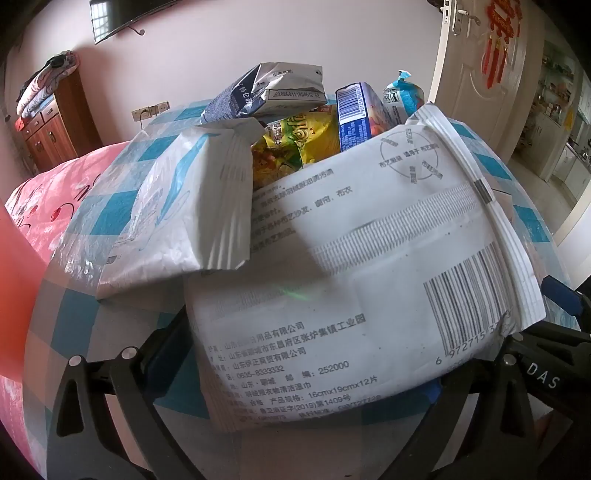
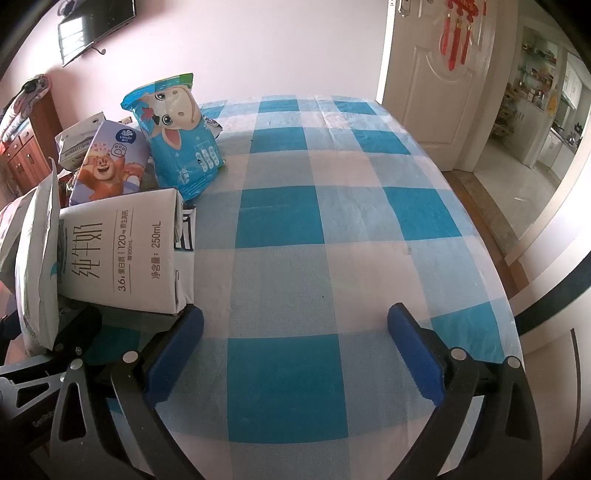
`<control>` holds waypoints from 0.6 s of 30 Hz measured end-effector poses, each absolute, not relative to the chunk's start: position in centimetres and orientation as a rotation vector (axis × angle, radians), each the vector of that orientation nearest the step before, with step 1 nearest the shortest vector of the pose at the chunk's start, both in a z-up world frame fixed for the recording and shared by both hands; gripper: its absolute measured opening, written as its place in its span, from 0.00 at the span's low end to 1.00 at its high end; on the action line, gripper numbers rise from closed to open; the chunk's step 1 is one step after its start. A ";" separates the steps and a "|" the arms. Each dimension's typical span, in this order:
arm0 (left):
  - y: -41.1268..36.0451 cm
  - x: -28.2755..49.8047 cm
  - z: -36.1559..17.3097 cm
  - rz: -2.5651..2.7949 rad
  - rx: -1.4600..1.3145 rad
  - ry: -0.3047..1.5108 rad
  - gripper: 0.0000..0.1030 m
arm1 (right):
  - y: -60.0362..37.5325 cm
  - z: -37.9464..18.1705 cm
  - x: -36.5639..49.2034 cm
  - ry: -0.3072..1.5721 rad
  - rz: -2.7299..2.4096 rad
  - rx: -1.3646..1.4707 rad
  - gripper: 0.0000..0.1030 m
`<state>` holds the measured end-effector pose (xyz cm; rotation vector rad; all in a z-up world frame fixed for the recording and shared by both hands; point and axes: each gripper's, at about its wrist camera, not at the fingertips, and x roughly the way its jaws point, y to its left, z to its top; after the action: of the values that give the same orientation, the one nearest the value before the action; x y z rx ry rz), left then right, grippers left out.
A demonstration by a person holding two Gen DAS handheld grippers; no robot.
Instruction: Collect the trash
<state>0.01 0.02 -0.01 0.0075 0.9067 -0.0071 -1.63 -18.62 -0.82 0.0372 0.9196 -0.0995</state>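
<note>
On a table spread with a blue-and-white checked cloth, in a pink-walled room, a heap of empty packaging crowds the left side while the rest of the cloth lies bare. The largest piece, a white wipes pouch printed with black text and a barcode, fills the left wrist view, tilted up against the pile and lying over the left gripper. That gripper's jaws stand wide, their tips hidden under the pouch; whether they touch it cannot be told. A second white pouch with blue swirls leans against the first. In the right wrist view a white milk carton lies on its side at the near edge of the heap, just beside the left finger of the right gripper, which hovers wide open and empty over bare cloth, angled downward. Behind the carton stand a lilac tissue pack with a cartoon bear and an upright blue bag showing a cartoon cow. A yellow snack bag and a crushed carton top the pile. Beyond the table, a white door hung with a red knot ornament stands open.
</note>
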 end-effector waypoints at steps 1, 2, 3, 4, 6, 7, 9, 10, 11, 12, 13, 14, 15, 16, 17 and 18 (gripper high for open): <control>0.0 0.0 0.0 -0.007 0.008 0.907 0.96 | -18.6 -0.8 -1.6 0.919 -0.097 0.041 0.95; 0.0 0.0 0.0 -0.006 0.011 0.905 0.96 | -18.6 -0.8 -1.6 0.917 -0.097 0.043 0.95; 0.0 0.0 0.0 -0.006 0.010 0.904 0.96 | -18.7 -0.8 -1.6 0.918 -0.097 0.043 0.95; 0.0 0.0 0.0 -0.005 0.011 0.904 0.96 | -18.7 -0.8 -1.6 0.918 -0.097 0.043 0.95; 0.0 0.0 0.0 -0.005 0.010 0.907 0.96 | -18.7 -0.8 -1.7 0.918 -0.091 0.039 0.95; 0.0 -0.1 0.0 -0.003 0.008 0.909 0.96 | -18.8 -0.8 -1.7 0.920 -0.085 0.037 0.95; 0.1 -0.3 0.0 -0.003 0.006 0.909 0.96 | -18.7 -0.8 -1.8 0.932 -0.074 0.025 0.95; 0.1 -0.4 0.0 -0.004 0.006 0.910 0.96 | -18.7 -0.7 -1.9 0.935 -0.069 0.023 0.95; 0.0 -0.7 0.0 -0.004 0.007 0.909 0.96 | -18.7 -0.7 -2.2 0.937 -0.068 0.023 0.95; 0.0 -0.6 0.0 -0.004 0.005 0.910 0.96 | -18.6 -0.8 -2.5 0.935 -0.068 0.022 0.95; 0.0 -0.8 0.0 -0.005 0.006 0.910 0.96 | -18.6 -0.5 -3.3 0.933 -0.069 0.023 0.95; 0.1 -1.0 0.1 -0.007 0.006 0.910 0.96 | -18.4 -0.5 -3.9 0.931 -0.069 0.024 0.95; 0.1 -1.4 0.1 -0.007 0.008 0.910 0.96 | -18.3 -0.6 -4.3 0.929 -0.072 0.022 0.95; 0.2 -1.7 0.1 -0.011 0.009 0.910 0.96 | -18.2 -0.7 -4.9 0.927 -0.071 0.022 0.95; 0.1 -2.1 0.0 -0.017 0.011 0.909 0.96 | -18.1 -0.7 -5.4 0.927 -0.069 0.021 0.95; 0.1 -2.7 0.0 -0.023 0.015 0.909 0.96 | -18.5 -0.6 -5.6 0.928 -0.062 0.023 0.95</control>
<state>-2.71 0.05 0.03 0.0154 0.9086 -0.0231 -5.60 -18.53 -0.63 0.0232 0.9277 -0.0620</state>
